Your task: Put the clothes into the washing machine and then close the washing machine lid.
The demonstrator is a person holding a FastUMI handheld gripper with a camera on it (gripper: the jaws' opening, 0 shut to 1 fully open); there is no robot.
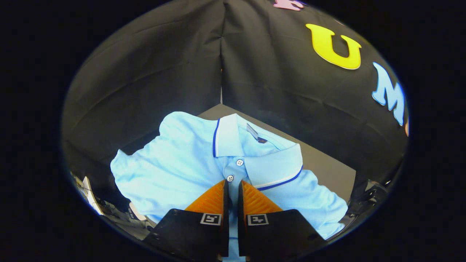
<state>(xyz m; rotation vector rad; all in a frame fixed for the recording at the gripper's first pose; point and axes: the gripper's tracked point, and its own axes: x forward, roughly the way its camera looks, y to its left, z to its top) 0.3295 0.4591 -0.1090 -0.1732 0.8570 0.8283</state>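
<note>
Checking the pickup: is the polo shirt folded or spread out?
Spread out: polo shirt lies flat on the table, collar showing; claw nearly closed at its placket.

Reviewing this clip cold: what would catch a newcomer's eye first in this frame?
The light blue polo shirt stands out first, spread over a grey surface in the booth's corner, its navy-trimmed collar and two white buttons just ahead of the fingers. Next comes the gripper, its fingers nearly closed with a narrow strip of the shirt's button placket between them, low over the chest; whether they actually pinch the cloth cannot be told.
</note>
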